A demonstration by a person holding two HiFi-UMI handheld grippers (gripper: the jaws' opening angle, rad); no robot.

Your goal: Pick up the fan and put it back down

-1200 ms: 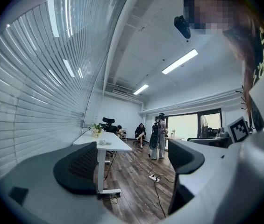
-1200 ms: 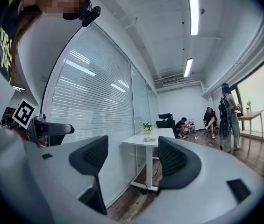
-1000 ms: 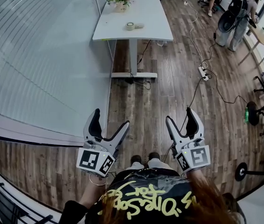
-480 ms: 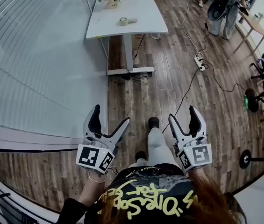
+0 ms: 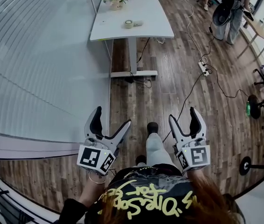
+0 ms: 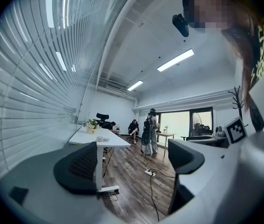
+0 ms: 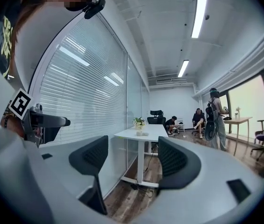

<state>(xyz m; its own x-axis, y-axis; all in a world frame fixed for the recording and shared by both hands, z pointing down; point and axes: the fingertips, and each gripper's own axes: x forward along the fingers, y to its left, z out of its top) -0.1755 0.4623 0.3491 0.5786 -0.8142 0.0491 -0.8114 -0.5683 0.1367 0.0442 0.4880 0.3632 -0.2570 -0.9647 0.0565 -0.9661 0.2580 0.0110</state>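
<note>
The left claw [image 5: 113,116] and right claw [image 5: 182,114] are held spread and empty, low in the frame, over the brown wooden plank floor [image 5: 169,78]. The approach is judged in hand; next, the fan must be reached.

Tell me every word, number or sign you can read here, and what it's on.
Yellow lettering on the person's black top: stylised, seen upside down, cannot be read.
Square markers on the left gripper and right gripper: black-and-white patterns, no words.
Nothing else legible in any view.
</note>
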